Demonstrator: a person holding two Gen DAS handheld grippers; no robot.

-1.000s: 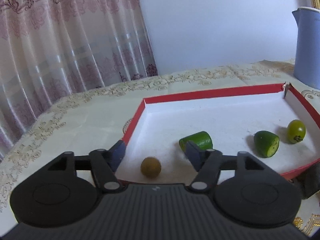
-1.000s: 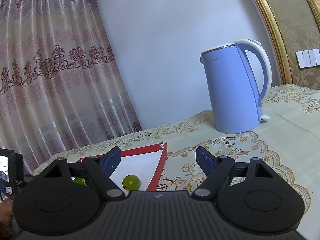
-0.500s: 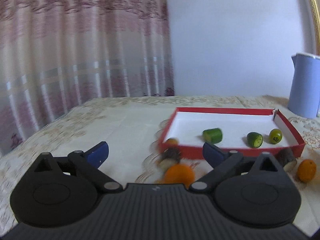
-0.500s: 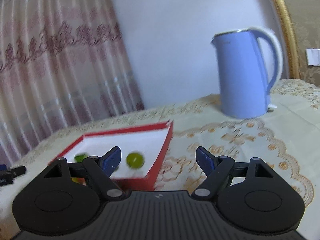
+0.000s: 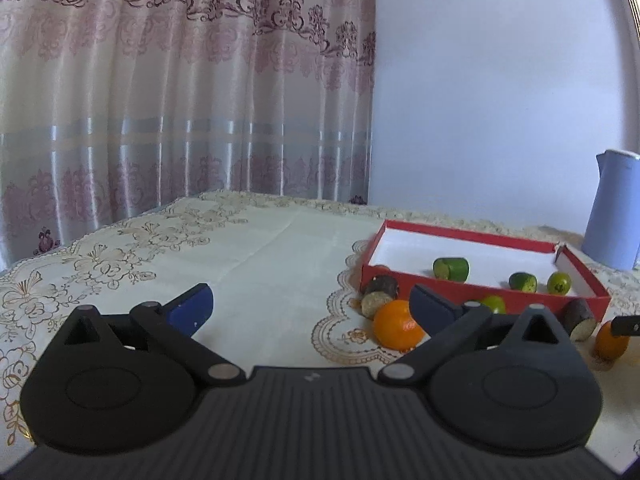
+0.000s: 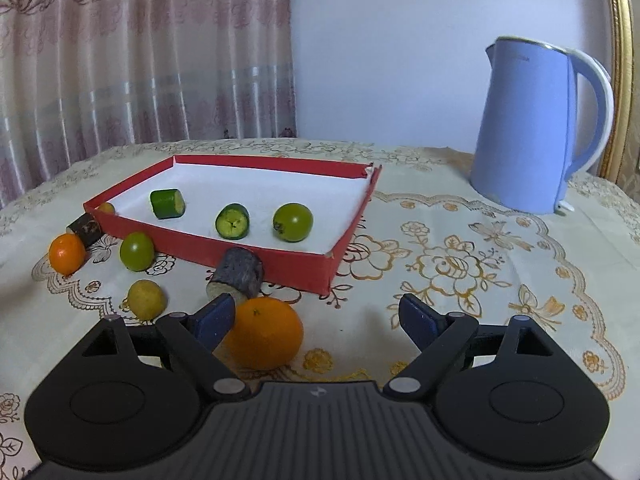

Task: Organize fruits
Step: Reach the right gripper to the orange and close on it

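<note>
A red box with a white floor [image 6: 280, 258] [image 5: 472, 236] holds two cut green pieces [image 6: 168, 203] [image 6: 232, 221], a green round fruit [image 6: 293, 222] and a small yellow-brown fruit [image 6: 106, 208]. In front of it on the cloth lie two oranges [image 6: 262, 332] [image 6: 66, 253], a green fruit [image 6: 137, 251], a yellow fruit [image 6: 146, 299] and two dark cut pieces [image 6: 238, 272] [image 6: 85, 227]. My right gripper [image 6: 316, 318] is open, with the near orange just inside its left finger. My left gripper [image 5: 312, 306] is open and empty, back from the box, an orange [image 5: 396, 324] by its right finger.
A blue electric kettle [image 6: 536, 128] stands at the back right of the table; it also shows in the left wrist view [image 5: 614, 210]. A patterned curtain [image 5: 180, 100] hangs behind the table's far and left edges. The embroidered cloth [image 5: 260, 260] covers the table.
Both grippers have pulled back and away from the box. The left one left the small yellow-brown fruit inside the box. More fruit in front of the box has come into view.
</note>
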